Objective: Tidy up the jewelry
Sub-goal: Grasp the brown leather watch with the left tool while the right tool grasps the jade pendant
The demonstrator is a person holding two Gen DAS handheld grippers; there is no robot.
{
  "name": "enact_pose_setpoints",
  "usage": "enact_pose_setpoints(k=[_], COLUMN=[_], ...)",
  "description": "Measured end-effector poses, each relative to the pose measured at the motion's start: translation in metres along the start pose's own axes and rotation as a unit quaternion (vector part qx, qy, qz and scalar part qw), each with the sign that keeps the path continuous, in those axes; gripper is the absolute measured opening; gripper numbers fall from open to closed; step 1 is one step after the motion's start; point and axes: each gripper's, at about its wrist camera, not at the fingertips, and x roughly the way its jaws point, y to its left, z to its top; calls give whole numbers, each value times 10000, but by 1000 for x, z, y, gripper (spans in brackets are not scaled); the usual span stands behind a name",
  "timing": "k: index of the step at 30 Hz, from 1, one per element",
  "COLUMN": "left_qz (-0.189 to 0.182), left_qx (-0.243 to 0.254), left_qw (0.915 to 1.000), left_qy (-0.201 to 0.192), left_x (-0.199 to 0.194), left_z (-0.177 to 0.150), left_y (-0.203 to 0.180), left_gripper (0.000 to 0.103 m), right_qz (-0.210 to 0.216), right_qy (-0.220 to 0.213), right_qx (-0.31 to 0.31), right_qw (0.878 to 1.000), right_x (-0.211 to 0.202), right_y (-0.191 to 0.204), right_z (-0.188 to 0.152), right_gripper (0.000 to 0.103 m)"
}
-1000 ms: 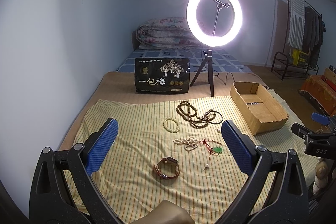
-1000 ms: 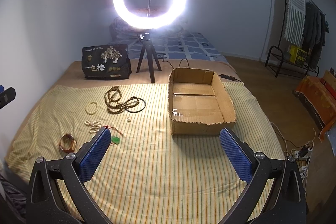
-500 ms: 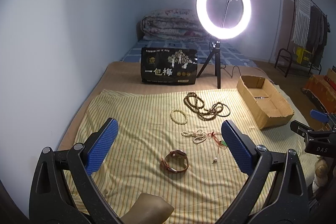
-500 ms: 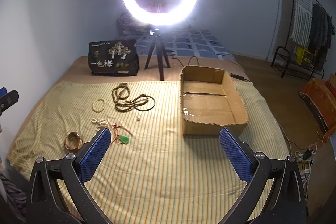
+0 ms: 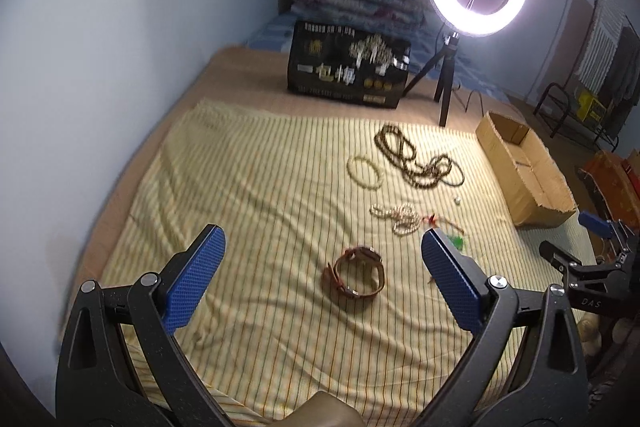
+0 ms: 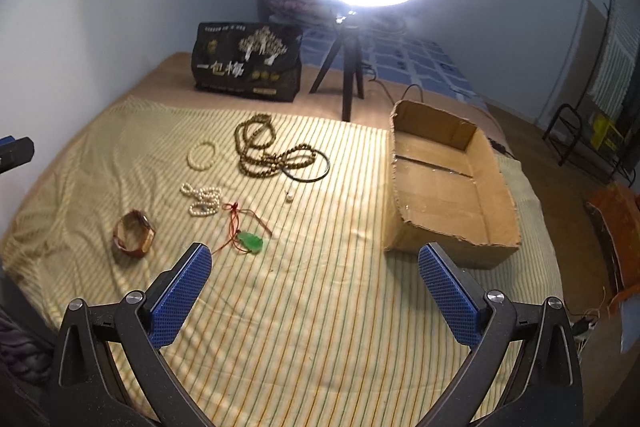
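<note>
1. Both views now sit closer to the jewelry than a second ago.
2. The left gripper (image 5: 322,277) and right gripper (image 6: 314,291) hover with jaws apart, holding nothing.
3. The brown watch (image 5: 356,277), pearl strand (image 6: 202,201) and green pendant (image 6: 252,242) lie mid-cloth (image 6: 320,307), left of the cardboard box (image 6: 452,247).
4. The black bag (image 6: 248,63) reads "一包梅".

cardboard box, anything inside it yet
No jewelry shows in the cardboard box: only bare floor with shiny tape seams. The near wall hides the strip of floor just behind it.
</note>
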Motion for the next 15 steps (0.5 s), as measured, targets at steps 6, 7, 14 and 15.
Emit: enact_pose_setpoints(k=[6, 7, 14, 15], left_qz=[-28, -33, -86, -97], left_qx=[90, 105, 74, 57], left_qw=[9984, 9980, 9919, 9905], left_qy=[549, 624, 1262, 1369], left_x=[31, 35, 76, 83], left_z=[-7, -9, -15, -16], left_y=[-6, -7, -11, -11], left_gripper=[86, 82, 57, 55], right_qz=[190, 248, 708, 787], right_qy=[103, 127, 614, 685], right_qx=[-436, -521, -973, -968], right_qw=[9988, 9983, 9908, 9898], right_x=[23, 28, 69, 75], right_y=[8, 11, 25, 25], right_z=[5, 5, 3, 2], right_gripper=[103, 103, 84, 80])
